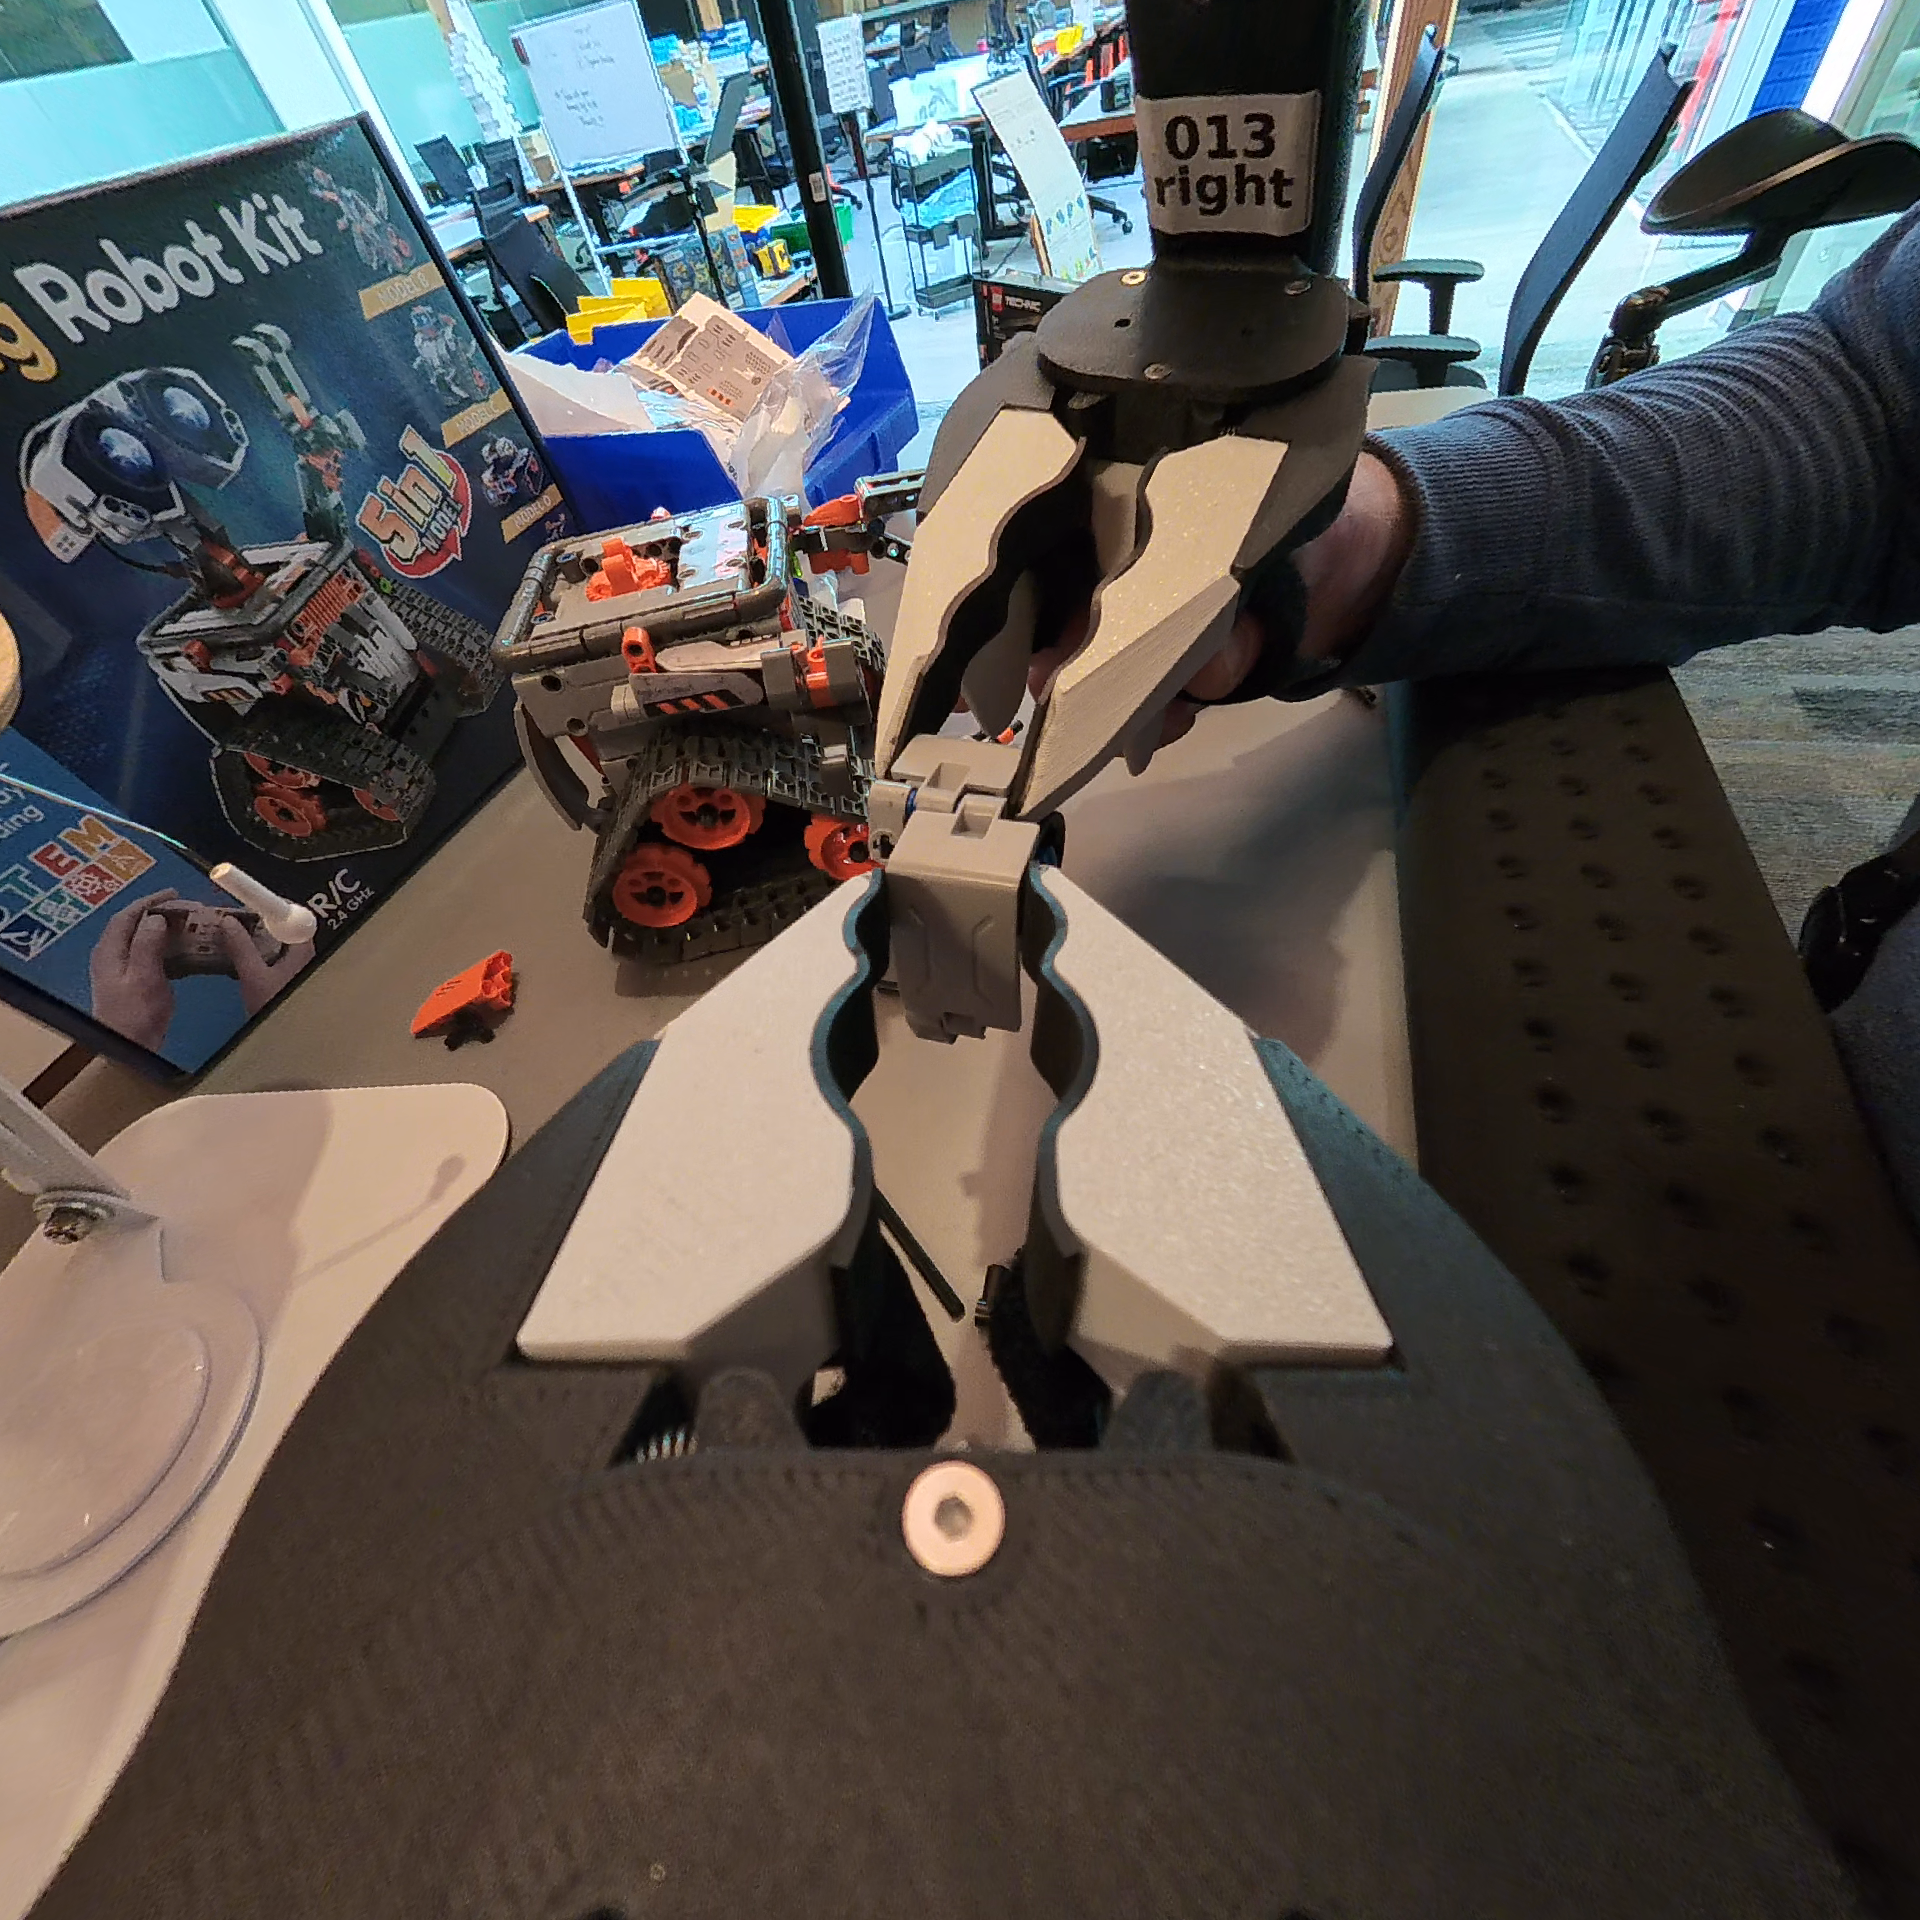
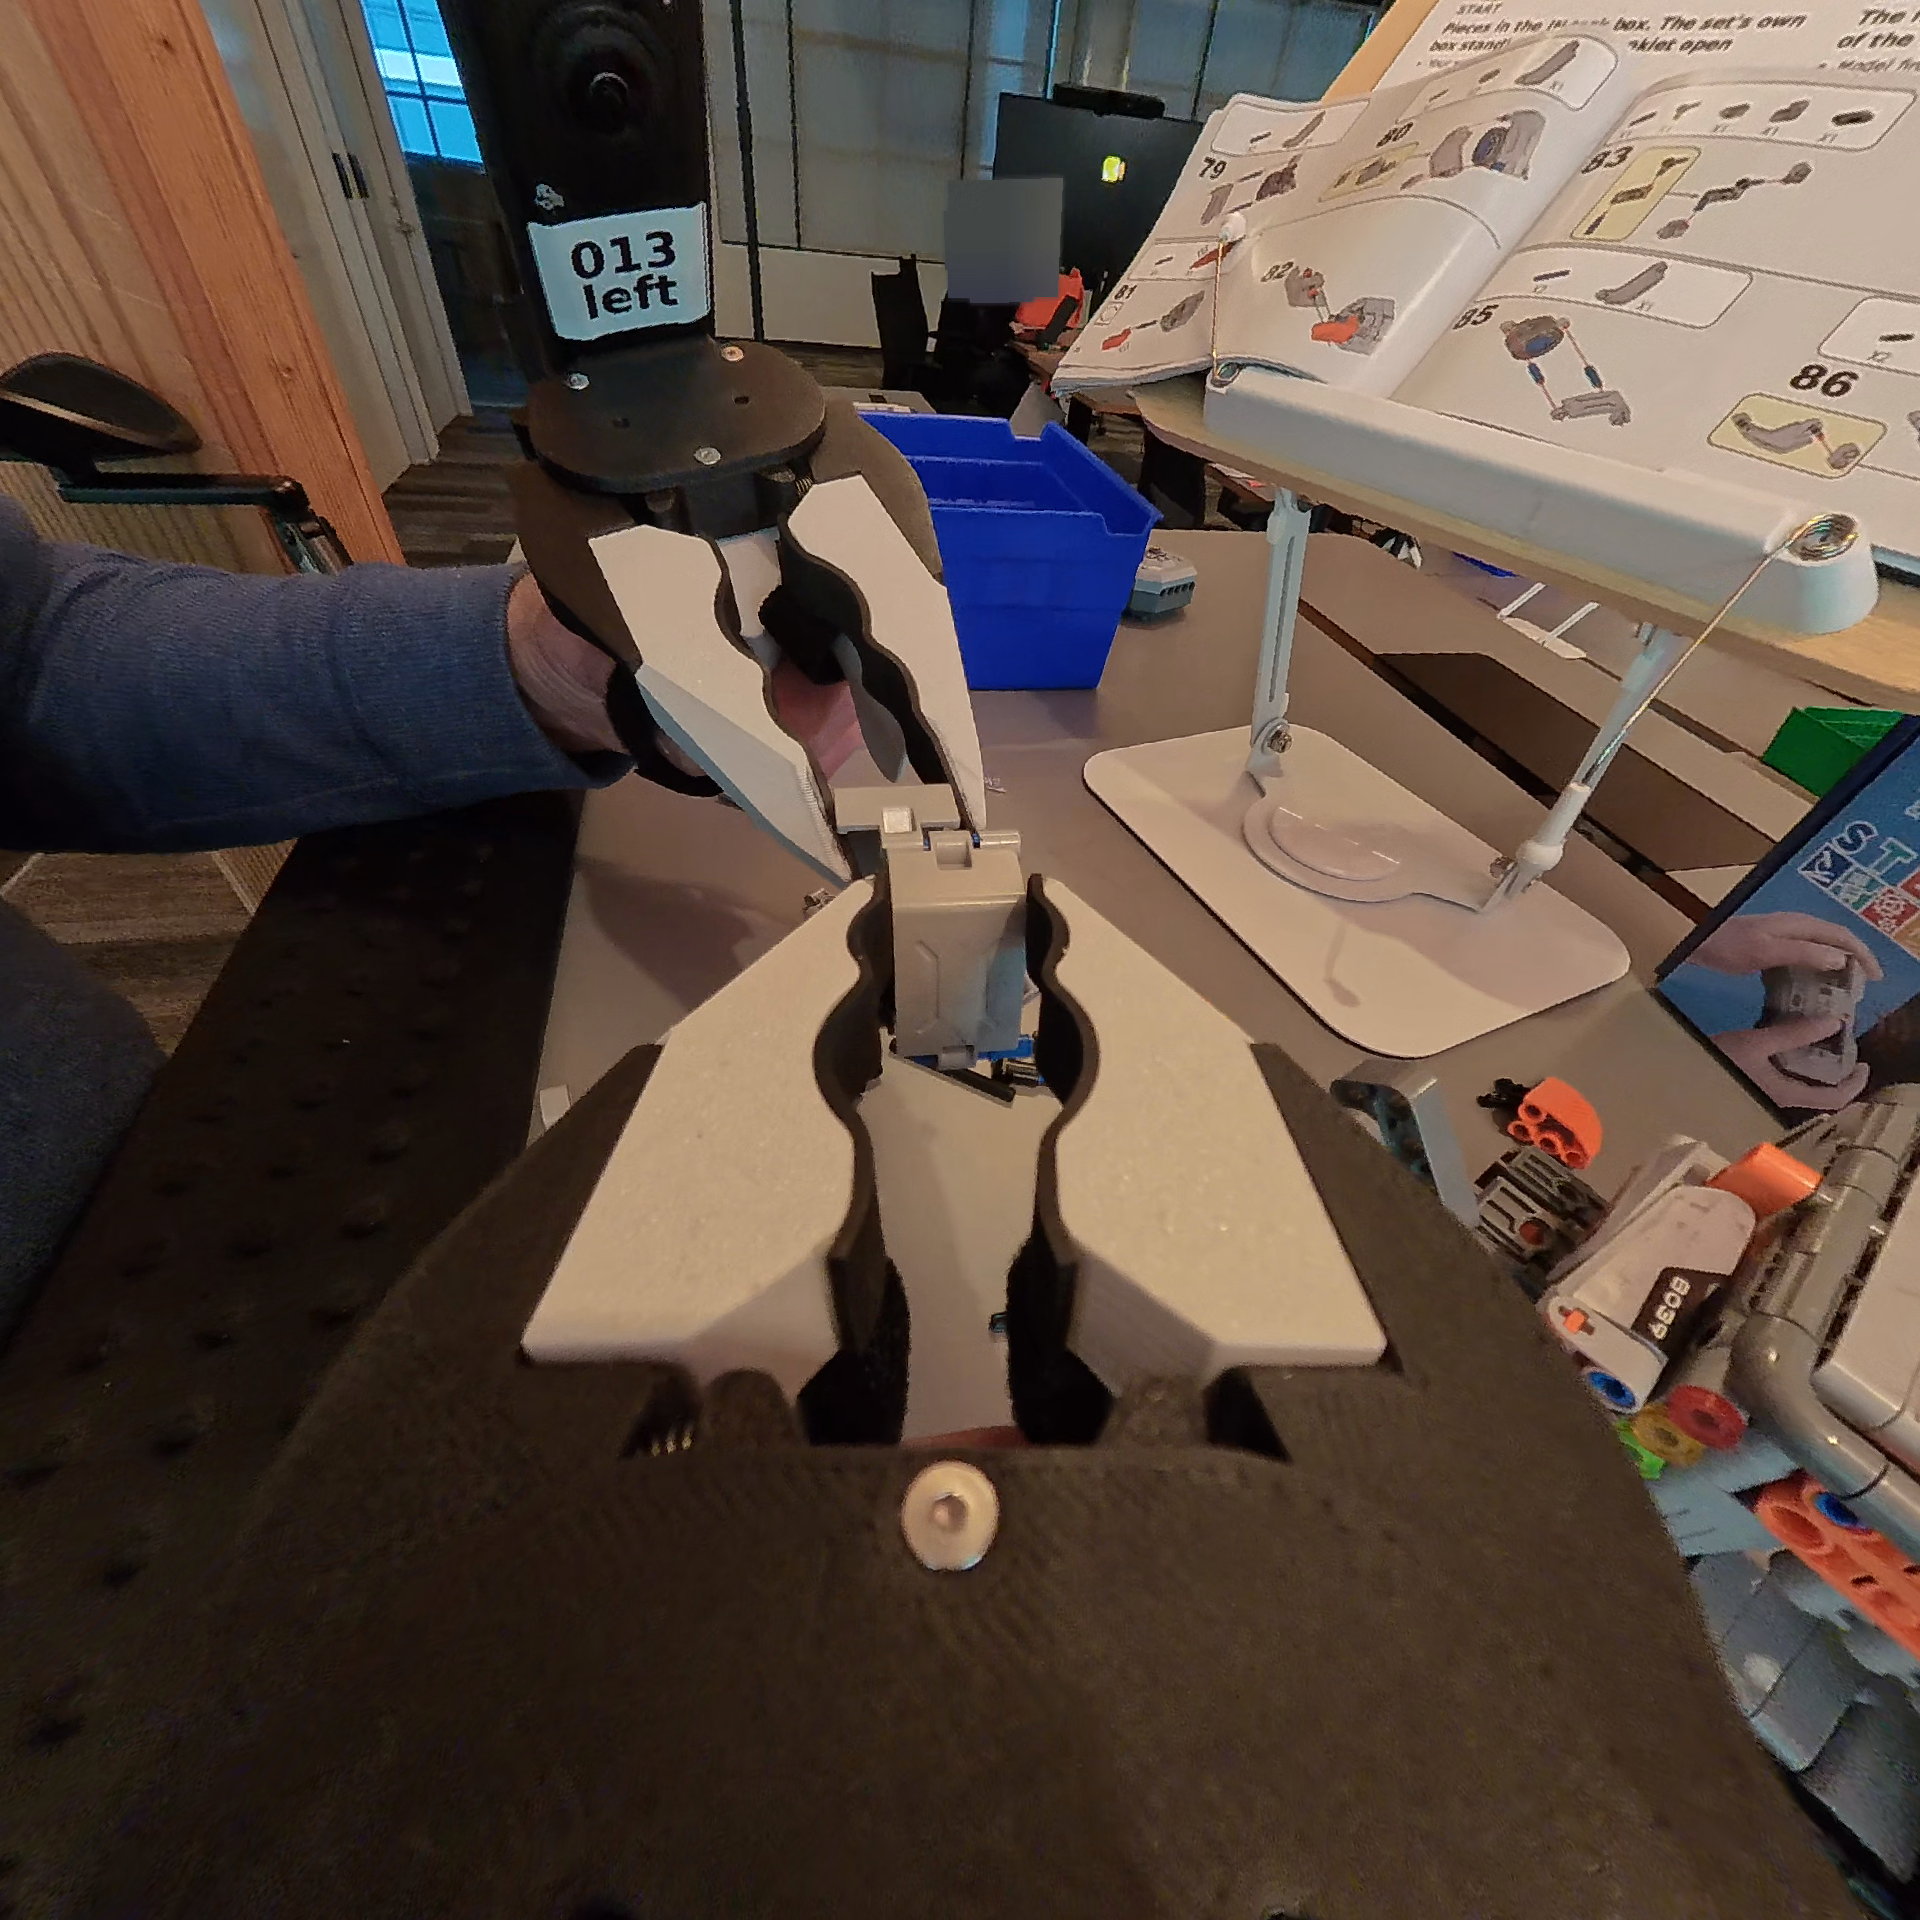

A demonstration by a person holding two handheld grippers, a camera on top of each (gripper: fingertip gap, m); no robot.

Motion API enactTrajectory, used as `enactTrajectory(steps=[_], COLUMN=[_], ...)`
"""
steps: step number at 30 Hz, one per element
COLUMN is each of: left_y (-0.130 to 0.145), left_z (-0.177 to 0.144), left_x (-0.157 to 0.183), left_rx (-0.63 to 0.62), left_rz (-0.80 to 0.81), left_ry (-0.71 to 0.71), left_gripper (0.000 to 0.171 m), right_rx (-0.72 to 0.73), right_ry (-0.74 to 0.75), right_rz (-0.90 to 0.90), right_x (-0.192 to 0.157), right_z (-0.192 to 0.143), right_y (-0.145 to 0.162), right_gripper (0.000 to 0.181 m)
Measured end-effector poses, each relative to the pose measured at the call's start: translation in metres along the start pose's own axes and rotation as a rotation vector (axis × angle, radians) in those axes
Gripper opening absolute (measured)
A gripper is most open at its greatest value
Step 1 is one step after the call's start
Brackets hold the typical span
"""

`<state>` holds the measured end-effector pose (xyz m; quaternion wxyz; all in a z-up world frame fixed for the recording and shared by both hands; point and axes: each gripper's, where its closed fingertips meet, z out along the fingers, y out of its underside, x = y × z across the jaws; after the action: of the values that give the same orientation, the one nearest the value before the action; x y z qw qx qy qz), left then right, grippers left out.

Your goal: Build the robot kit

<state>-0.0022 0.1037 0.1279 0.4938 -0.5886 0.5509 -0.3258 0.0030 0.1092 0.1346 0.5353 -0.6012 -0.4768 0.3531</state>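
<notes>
From the left wrist view, your left gripper [image 1: 951, 894] squeezes one grey block [image 1: 961, 925] tight, so it stays steady above the table [image 1: 1226, 894]. Your right gripper [image 1: 951, 774] pinches the joined grey block [image 1: 940, 777], beside the tracked robot [image 1: 707, 727].

From the right wrist view, your right gripper [image 2: 951, 904] clamps its block [image 2: 951, 956], meeting the left one's piece [image 2: 894, 808], with the instruction booklet [image 2: 1558, 208] propped up nearby to read.

Kit box [image 1: 208, 582] cut off at left edge; tracked model [image 2: 1766, 1403] cropped at right
</notes>
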Motion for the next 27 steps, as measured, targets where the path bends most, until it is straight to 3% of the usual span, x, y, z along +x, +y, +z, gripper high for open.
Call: enactTrajectory(steps=[27], left_y=[-0.0011], left_z=[0.0000], left_x=[0.0016], left_rx=[0.004], left_rz=[0.013], left_ry=[0.007], left_gripper=[0.022], right_rx=[0.015], right_ry=[-0.020], right_rz=[-0.008], right_x=[-0.0017], right_z=[-0.0009], right_y=[-0.0005], right_gripper=[0.023])
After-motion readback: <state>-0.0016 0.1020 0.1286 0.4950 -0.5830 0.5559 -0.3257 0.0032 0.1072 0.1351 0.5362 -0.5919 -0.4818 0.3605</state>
